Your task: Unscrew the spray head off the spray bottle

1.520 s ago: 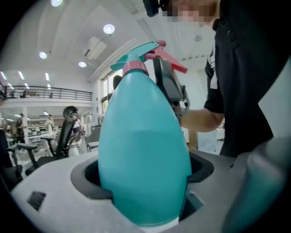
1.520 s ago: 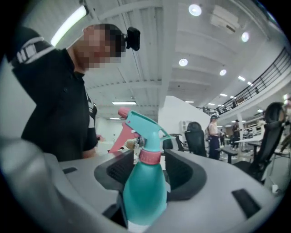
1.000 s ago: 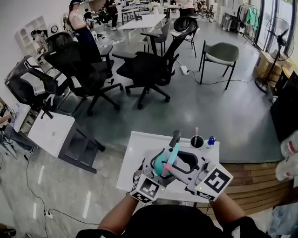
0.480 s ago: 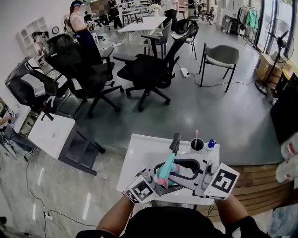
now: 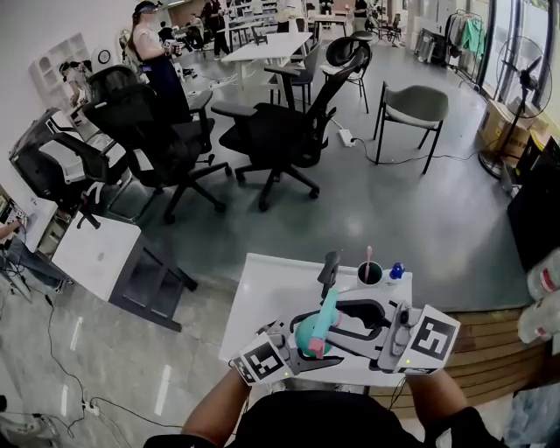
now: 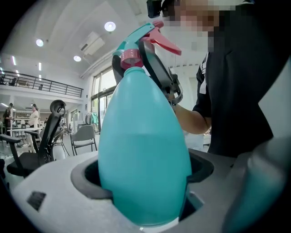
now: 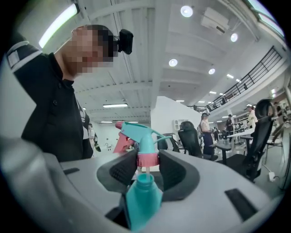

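While left gripper [image 6: 145, 177] clamps teal bottle [image 6: 141, 127] at its belly, right gripper [image 7: 148, 169], jaws just narrowed, pinches spray head [image 7: 138, 132] by pink collar [image 7: 148, 160], just above bottle's open neck.

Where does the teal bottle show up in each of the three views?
Head view: teal bottle, low centre.
Left gripper view: teal bottle fills the centre, between the jaws.
Right gripper view: teal bottle, bottom centre, below the spray head.
Shared landmark: that spray head's pink collar.

Bright, even light from ceiling lamps [image 7: 186, 11]; fisheye warp, dark vignetted corners
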`<state>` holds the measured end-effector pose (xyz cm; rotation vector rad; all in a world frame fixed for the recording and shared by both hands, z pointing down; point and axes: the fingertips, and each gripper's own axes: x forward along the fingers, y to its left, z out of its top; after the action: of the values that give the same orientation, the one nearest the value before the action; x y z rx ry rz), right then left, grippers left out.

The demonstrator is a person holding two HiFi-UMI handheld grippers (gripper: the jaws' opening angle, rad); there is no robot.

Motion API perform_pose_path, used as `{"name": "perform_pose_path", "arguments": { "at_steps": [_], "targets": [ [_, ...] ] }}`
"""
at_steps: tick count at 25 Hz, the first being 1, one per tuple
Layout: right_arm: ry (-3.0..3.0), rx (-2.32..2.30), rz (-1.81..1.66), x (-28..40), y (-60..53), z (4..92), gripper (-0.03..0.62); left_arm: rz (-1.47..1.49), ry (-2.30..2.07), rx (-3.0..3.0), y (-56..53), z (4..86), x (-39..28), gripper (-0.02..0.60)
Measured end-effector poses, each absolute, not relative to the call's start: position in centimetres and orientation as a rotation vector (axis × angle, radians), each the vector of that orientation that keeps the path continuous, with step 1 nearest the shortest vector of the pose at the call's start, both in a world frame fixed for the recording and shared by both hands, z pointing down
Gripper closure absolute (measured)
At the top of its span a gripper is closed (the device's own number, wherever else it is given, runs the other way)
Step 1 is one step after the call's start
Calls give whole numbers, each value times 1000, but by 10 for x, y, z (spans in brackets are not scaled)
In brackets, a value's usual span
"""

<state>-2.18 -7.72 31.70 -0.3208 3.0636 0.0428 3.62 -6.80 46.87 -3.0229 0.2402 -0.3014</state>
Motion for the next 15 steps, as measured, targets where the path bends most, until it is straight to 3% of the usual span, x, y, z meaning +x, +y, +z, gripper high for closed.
{"name": "perform_pose_path", "arguments": {
  "at_steps": [15],
  "targets": [
    [2851, -506, 50, -1, -96, 264, 441, -405, 459, -3064, -92, 493, 22, 120]
  ]
}}
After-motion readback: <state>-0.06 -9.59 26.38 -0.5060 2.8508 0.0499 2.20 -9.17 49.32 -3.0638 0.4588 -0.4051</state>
